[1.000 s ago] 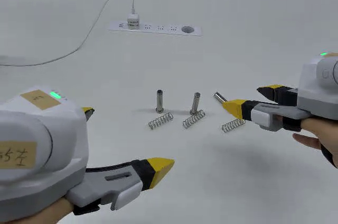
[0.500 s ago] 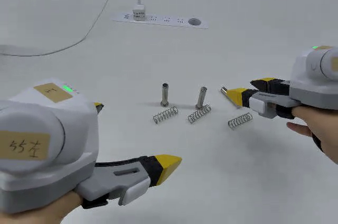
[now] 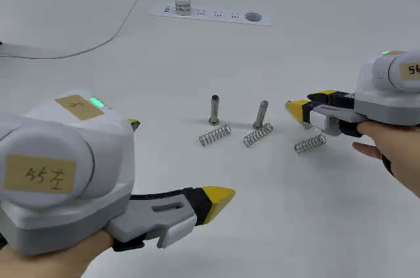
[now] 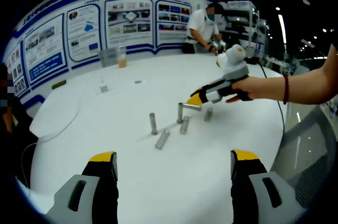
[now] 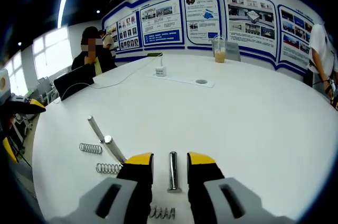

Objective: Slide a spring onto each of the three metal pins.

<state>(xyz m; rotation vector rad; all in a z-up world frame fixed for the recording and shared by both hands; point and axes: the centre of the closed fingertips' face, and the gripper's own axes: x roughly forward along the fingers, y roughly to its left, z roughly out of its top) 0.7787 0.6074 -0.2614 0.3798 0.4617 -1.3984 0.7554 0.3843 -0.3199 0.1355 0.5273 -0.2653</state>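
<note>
Two metal pins stand upright mid-table, the left pin (image 3: 214, 109) and the middle pin (image 3: 262, 113). A spring lies in front of each: left spring (image 3: 215, 135), middle spring (image 3: 258, 134). A third spring (image 3: 310, 143) lies under my right gripper (image 3: 310, 103). The third pin (image 5: 172, 170) lies between the right gripper's jaws, with a gap on each side. My left gripper (image 3: 175, 160) hovers wide open at the near left with nothing in it; from the left gripper (image 4: 174, 156) I see both upright pins (image 4: 153, 123) ahead.
A white power strip (image 3: 211, 14) with a plug and a cable lies at the far side of the white table (image 3: 164, 68). A cup (image 5: 219, 49) stands farther back. People are beyond the table edges.
The head camera has shifted. My right gripper has edged left toward the pins and its jaws have narrowed around the third pin. The left gripper stays wide open.
</note>
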